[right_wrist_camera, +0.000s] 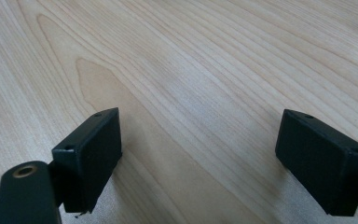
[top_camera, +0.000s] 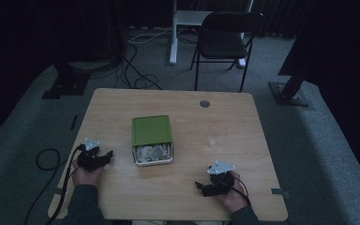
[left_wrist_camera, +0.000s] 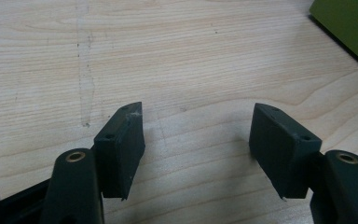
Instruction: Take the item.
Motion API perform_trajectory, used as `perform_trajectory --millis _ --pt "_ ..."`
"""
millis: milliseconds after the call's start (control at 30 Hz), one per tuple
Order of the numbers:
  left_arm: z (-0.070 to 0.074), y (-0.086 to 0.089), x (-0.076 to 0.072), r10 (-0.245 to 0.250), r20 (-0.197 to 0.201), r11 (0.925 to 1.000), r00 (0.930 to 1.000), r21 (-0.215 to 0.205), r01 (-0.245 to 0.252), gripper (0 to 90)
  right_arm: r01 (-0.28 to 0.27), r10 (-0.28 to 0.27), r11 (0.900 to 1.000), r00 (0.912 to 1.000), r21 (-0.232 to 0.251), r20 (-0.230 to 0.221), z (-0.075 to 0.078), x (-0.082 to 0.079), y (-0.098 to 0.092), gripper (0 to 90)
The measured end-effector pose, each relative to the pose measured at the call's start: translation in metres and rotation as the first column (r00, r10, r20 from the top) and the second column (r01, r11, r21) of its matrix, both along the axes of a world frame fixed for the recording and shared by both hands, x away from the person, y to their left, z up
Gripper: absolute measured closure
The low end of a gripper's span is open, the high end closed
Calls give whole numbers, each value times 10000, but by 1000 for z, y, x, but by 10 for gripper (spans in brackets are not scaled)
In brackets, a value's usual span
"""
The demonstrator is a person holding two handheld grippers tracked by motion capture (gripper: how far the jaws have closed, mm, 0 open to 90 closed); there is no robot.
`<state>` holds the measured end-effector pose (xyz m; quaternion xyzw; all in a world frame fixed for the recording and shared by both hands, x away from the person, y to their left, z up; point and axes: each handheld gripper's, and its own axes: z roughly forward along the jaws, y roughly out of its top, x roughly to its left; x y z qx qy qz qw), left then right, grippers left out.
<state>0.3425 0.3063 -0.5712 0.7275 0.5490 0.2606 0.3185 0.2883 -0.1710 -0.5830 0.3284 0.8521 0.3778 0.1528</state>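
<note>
We see a wooden counter with a small box near its middle: a green lid covers the far part, and the open near end shows pale crumpled items inside, too small for us to tell what they are. The box lies flat, with both grippers apart from it.

Our left gripper rests low on the counter to the left of the box, held in the left hand, pointing toward the box. In the left gripper view its fingers stand wide apart with only bare wood between them, and a green corner of the box shows at the upper right.

Our right gripper sits near the front right of the counter, held in the right hand, well apart from the box and pointing left. In the right gripper view its fingers are spread wide as well, gripping nothing, above bare wood grain.

Beyond the counter we see a dark folding chair on the carpet, and cables trailing across the floor
</note>
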Motion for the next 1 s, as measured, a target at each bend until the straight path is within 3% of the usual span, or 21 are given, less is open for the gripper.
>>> perform_trajectory --millis 200,667,1000 --pt "2 -2 -3 -125 -156 9996 9998 -260 121 405 2 -2 10000 10000 3 -3 0 0 0 139" --pt "17 -10 -16 -687 179 9954 9975 -659 697 430 7 -7 10000 10000 5 -1 0 0 0 140" --pt "20 -21 -23 -1148 -15 9927 9934 -387 1146 465 7 -7 10000 10000 5 0 0 0 0 140"
